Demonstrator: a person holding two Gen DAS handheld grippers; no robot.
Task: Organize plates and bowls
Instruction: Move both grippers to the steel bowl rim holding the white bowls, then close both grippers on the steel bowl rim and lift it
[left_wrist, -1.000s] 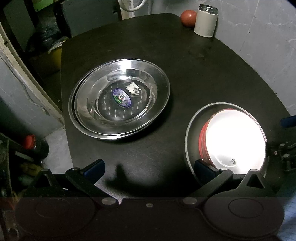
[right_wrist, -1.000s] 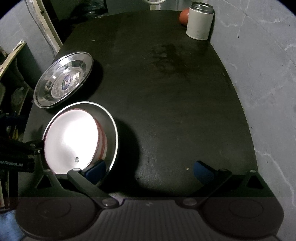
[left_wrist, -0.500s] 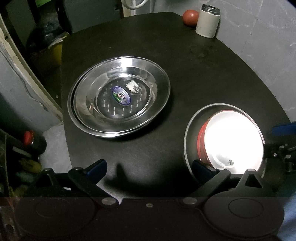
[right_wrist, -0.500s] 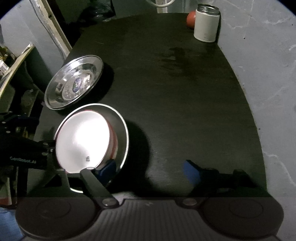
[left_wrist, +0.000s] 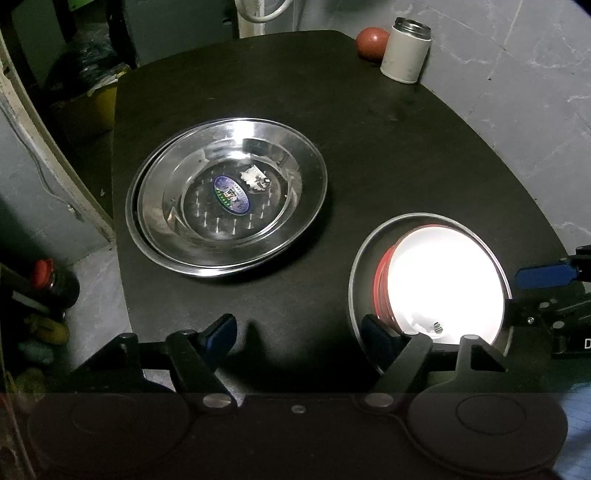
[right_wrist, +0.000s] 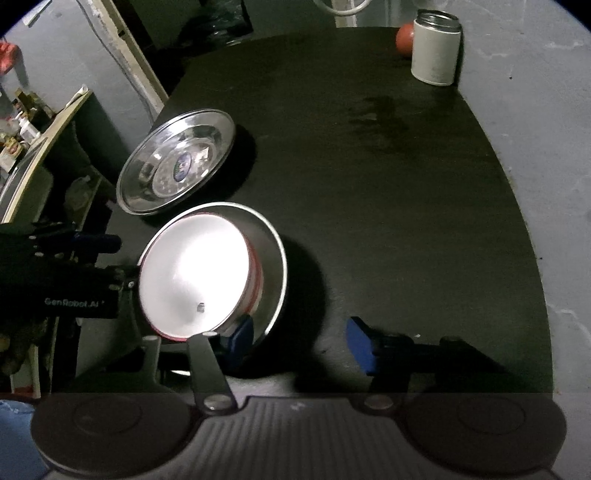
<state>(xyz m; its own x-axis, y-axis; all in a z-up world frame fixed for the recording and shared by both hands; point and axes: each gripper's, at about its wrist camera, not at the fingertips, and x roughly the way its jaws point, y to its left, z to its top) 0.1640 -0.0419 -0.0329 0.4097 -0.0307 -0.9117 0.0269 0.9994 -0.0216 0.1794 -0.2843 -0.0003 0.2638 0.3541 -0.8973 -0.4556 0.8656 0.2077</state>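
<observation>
**Both grippers closing on the steel plate's rim**

On the black table (left_wrist: 369, 155), stacked steel plates (left_wrist: 229, 192) sit at ten o'clock. Nearer, a steel plate (left_wrist: 360, 266) carries red-sided bowls (left_wrist: 443, 280). Left gripper (left_wrist: 301, 330) and right gripper (right_wrist: 301, 338) close astride opposite rims, not visibly clamped. Next: grip, lift level.

- Table (left_wrist: 369, 147): matt black.
- Far-left plates (left_wrist: 229, 195): shiny silver steel, a blue oval sticker with green dots in the middle.
- Near plate (left_wrist: 364, 258): silver rim.
- Bowl (left_wrist: 443, 280): white inside, red outside.
- Canister (left_wrist: 405, 51): white, with a silver metal top.
- Ball (left_wrist: 371, 42) beside it: red.
- Pads (right_wrist: 360, 345): blue.
- Wall (left_wrist: 517, 74): grey, with pale veins.
</observation>
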